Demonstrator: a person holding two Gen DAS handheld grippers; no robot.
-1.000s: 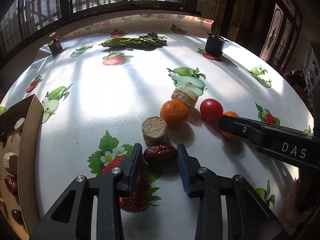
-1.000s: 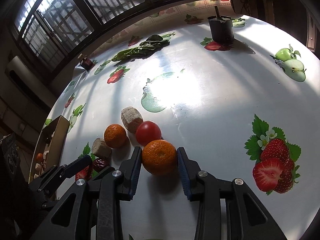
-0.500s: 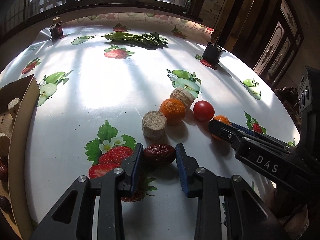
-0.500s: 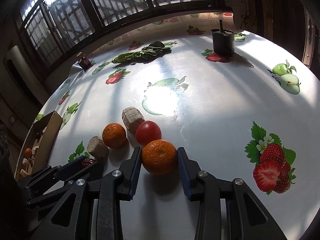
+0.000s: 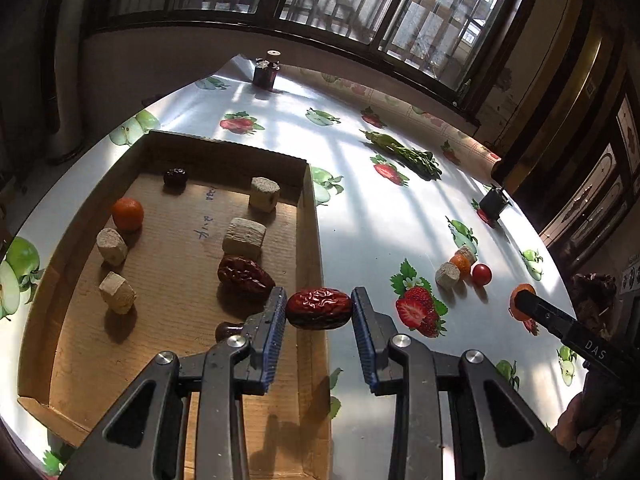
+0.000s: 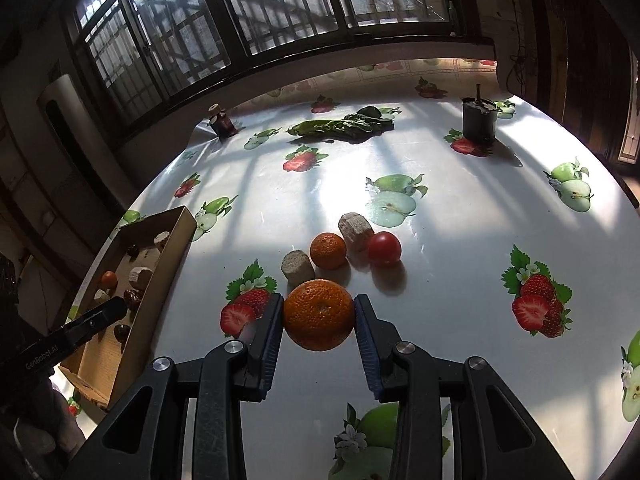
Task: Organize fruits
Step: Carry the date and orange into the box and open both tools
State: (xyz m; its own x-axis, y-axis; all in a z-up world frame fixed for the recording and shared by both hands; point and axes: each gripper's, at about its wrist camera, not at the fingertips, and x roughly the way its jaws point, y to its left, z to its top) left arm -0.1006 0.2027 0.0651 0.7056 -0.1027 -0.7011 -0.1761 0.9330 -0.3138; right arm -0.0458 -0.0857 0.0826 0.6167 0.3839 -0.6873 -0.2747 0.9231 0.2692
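Left wrist: left gripper [image 5: 319,312] gripping date [image 5: 319,308] over near right wall of box [image 5: 310,216]; several pieces already inside.

Right wrist: right gripper [image 6: 319,322] clamping orange [image 6: 319,314] above table [image 6: 460,240]; tomato [image 6: 384,248], smaller orange [image 6: 328,251] waiting beyond.

Cardboard tray [image 5: 308,216] sits at table's [image 6: 460,216] left edge, holding dates, biscuit pieces and one orange [image 5: 127,213]. Right of it, mid-table: two biscuit pieces, an orange [image 6: 328,251] and a tomato [image 6: 384,248] clustered together. Far side: leafy greens [image 6: 344,124] between jar [image 6: 222,121] at left and cup [image 6: 479,120] at right.
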